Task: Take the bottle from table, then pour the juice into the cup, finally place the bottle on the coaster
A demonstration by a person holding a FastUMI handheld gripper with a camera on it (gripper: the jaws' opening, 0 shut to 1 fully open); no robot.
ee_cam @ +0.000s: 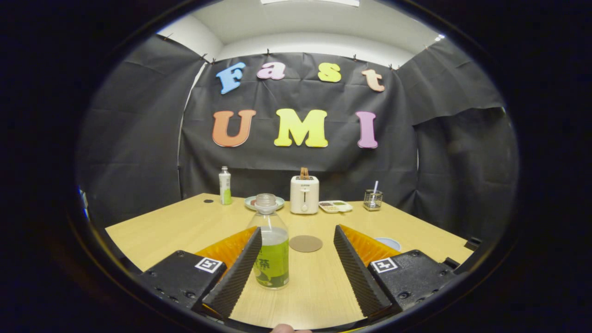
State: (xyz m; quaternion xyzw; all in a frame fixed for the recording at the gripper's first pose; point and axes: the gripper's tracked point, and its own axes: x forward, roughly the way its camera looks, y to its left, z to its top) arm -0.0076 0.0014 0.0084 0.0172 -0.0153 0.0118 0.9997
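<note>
The gripper (296, 263) is wide open, and the bottle (271, 245) stands straight up between its fingers, right next to the left one.

Clear bottle (271, 249) with green label, tan coaster (305, 243), seemingly pale-blue cup (389, 242).

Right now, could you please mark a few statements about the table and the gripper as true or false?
1. The gripper is open. True.
2. The bottle stands on the coaster. False: it stands on the table, beside the coaster.
3. The bottle stands upright beside the left-hand finger. True.
4. The toaster lies between the fingers. False: it stands far beyond them, near the wall.
</note>
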